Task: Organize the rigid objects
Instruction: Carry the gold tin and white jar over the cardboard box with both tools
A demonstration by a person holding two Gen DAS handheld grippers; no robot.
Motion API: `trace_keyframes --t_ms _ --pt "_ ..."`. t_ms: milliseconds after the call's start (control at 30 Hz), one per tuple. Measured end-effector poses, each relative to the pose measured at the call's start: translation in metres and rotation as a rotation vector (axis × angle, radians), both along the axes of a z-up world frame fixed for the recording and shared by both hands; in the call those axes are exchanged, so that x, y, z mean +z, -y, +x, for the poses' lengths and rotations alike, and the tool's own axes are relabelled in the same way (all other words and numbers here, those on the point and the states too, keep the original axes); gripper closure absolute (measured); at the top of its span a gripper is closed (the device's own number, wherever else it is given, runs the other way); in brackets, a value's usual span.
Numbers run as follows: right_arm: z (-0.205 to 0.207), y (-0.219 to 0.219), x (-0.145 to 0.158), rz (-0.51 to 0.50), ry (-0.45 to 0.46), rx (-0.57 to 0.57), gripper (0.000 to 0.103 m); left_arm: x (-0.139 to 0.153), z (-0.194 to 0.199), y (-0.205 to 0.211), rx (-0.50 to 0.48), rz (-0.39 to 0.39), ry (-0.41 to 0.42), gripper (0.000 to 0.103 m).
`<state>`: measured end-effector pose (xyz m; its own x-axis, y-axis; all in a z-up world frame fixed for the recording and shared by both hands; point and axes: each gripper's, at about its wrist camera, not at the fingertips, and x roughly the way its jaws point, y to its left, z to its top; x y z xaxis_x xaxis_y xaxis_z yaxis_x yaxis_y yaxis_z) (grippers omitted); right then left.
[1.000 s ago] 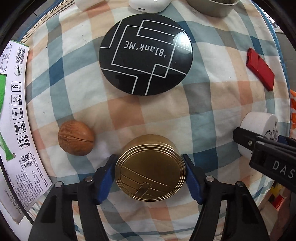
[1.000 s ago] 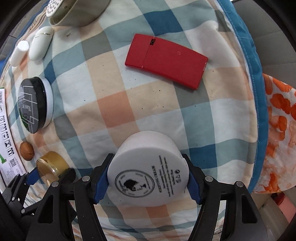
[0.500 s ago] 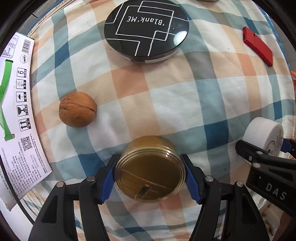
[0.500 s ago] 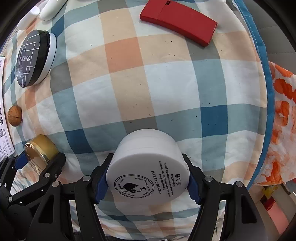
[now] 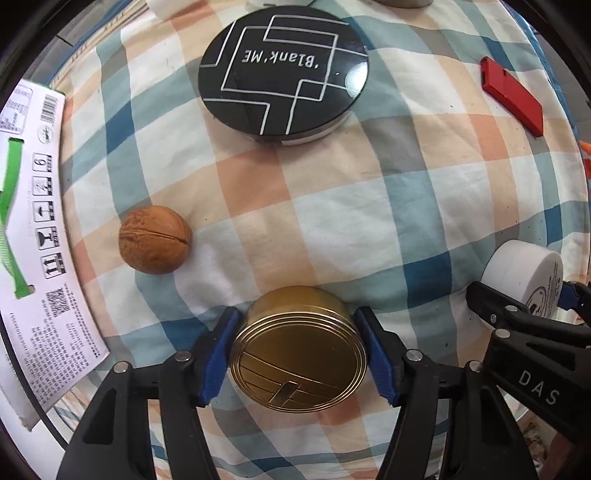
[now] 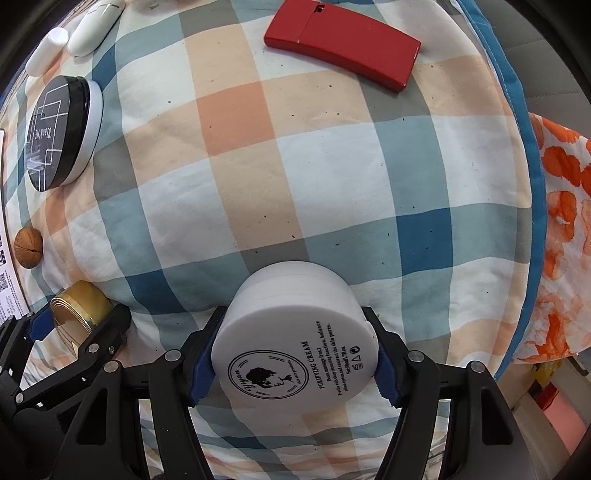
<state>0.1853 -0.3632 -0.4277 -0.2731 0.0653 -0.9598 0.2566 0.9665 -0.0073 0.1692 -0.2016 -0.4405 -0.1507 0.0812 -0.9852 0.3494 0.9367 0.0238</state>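
Jaws clamped: we saw L gripper (image 5: pixel 297 350) on gold tin (image 5: pixel 298 354), R gripper (image 6: pixel 293 347) on white cream jar (image 6: pixel 295 343), jar right of tin.

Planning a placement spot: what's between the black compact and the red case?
Nothing but bare plaid cloth between the black compact and the red case; the right wrist view shows that stretch best.

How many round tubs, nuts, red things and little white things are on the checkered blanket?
Round tubs: 3, gold tin, white cream jar, black compact
Nuts: 1, walnut
Red things: 1, red case
Little white things: 2
Total: 7
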Motion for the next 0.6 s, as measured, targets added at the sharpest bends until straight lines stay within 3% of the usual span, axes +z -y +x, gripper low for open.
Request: trace_keyframes --t_ms 333,600 --pt "-0.023 -0.002 0.038 0.010 0.092 0.055 0.032 0.071 -0.012 0.000 0.015 -0.058 0.119 0.041" --pt "-0.037 -0.021 0.104 0.062 0.217 0.116 0.032 0.150 -0.014 -0.056 0.087 -0.140 0.233 0.041"
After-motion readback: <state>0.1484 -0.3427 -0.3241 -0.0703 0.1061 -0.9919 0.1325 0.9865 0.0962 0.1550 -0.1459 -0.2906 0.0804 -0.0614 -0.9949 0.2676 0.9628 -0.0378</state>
